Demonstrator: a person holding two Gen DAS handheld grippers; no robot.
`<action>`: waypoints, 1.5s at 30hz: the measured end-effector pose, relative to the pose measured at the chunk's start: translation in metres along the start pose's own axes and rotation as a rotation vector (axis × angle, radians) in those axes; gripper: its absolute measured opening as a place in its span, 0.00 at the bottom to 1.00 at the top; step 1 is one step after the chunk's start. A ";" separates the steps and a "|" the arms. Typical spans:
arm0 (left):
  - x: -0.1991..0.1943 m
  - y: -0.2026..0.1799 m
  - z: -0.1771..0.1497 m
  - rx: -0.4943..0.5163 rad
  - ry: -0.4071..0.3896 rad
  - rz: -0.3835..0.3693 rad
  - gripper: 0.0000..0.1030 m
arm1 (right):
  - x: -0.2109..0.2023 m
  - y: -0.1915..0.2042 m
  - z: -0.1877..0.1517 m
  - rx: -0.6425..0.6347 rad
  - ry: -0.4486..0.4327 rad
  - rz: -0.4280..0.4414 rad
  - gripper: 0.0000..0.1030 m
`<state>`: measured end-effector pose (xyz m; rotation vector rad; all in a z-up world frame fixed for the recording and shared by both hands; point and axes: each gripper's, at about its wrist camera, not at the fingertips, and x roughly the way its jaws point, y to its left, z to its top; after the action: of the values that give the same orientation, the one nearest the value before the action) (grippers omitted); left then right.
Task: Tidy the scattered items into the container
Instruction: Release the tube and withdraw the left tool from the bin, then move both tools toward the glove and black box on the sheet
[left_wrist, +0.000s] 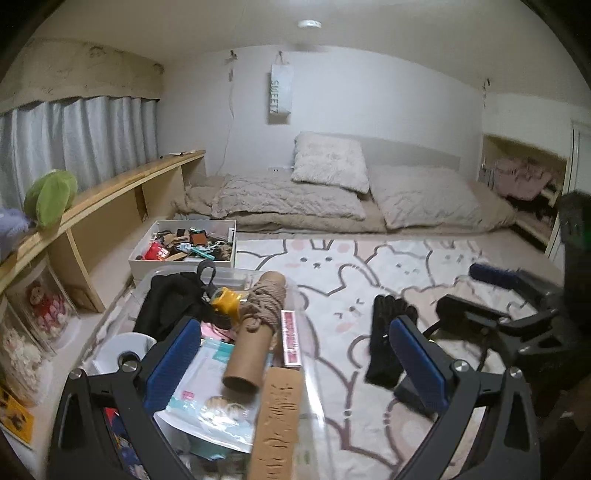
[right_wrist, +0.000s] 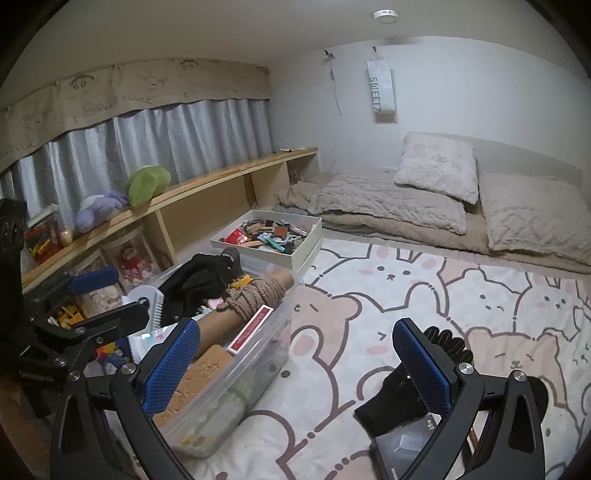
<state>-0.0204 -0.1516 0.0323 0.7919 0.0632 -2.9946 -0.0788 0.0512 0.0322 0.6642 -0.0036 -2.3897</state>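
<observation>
A clear plastic container stands on the rug. It holds a rope-wound cardboard tube, black cloth, a yellow toy, a red-and-white box, a carved wooden block and packets. My left gripper hangs wide open above the container with nothing between its pads. On the rug to the right lies a black glove. My right gripper is open just beside it, its right finger covering part of the glove.
A black box lies close to the glove. Behind the container stands a white box full of small items. A low wooden shelf with plush toys runs along the left; bedding lies at the back.
</observation>
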 end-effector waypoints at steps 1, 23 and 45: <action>-0.002 -0.001 -0.001 -0.011 -0.004 -0.004 1.00 | -0.002 -0.001 0.000 0.001 -0.006 0.000 1.00; 0.007 -0.041 -0.010 -0.108 -0.013 -0.085 1.00 | -0.060 -0.063 -0.013 0.031 -0.062 -0.079 1.00; 0.069 -0.129 -0.043 0.013 0.090 -0.223 1.00 | -0.095 -0.164 -0.054 0.205 -0.035 -0.269 1.00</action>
<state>-0.0664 -0.0230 -0.0356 0.9827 0.1454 -3.1667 -0.0876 0.2460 0.0014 0.7576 -0.1878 -2.6849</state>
